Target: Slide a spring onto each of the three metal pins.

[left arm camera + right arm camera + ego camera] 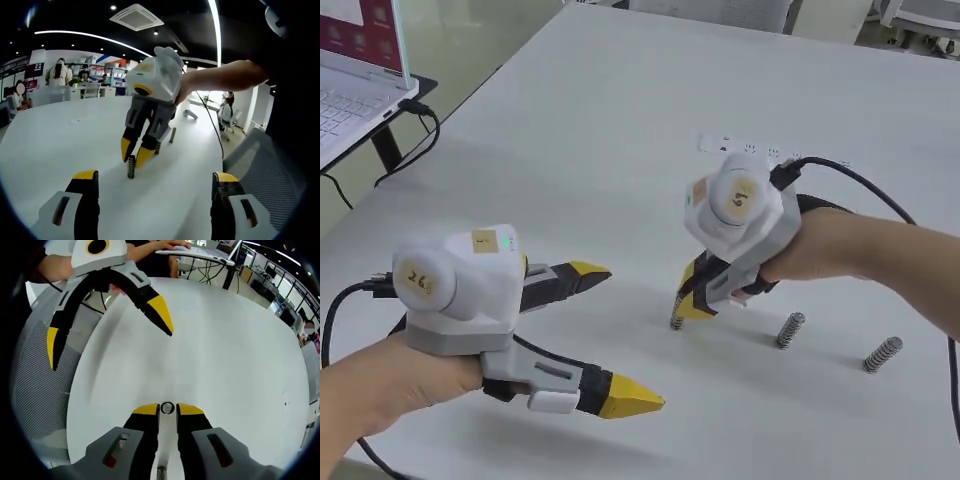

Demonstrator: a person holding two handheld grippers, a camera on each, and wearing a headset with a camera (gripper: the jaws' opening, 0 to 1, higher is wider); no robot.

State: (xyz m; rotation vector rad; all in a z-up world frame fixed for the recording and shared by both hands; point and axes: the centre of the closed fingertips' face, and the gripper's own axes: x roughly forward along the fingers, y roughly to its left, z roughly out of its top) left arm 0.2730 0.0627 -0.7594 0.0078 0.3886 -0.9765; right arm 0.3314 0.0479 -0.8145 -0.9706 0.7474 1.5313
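Left gripper (615,335) is held low at the near left of the white table (620,120), with its jaws spread wide and nothing between them. Further right, the right gripper (686,308) is pointed steeply down at the tabletop, with its jaws closed almost fully on the top of the held spring (677,321). That spring is stood upright with its lower end on the table. In the right gripper view its open end is seen as a small ring pinched between the yellow tips. An open laptop (350,70) is seen at the far left, beside the table, with a black cable (420,130) plugged into its side. To the right of the right gripper, a middle spring (790,330) and an outer spring (882,354) are stood on the table, apart from each other. Whether a pin is inside any spring cannot be told.
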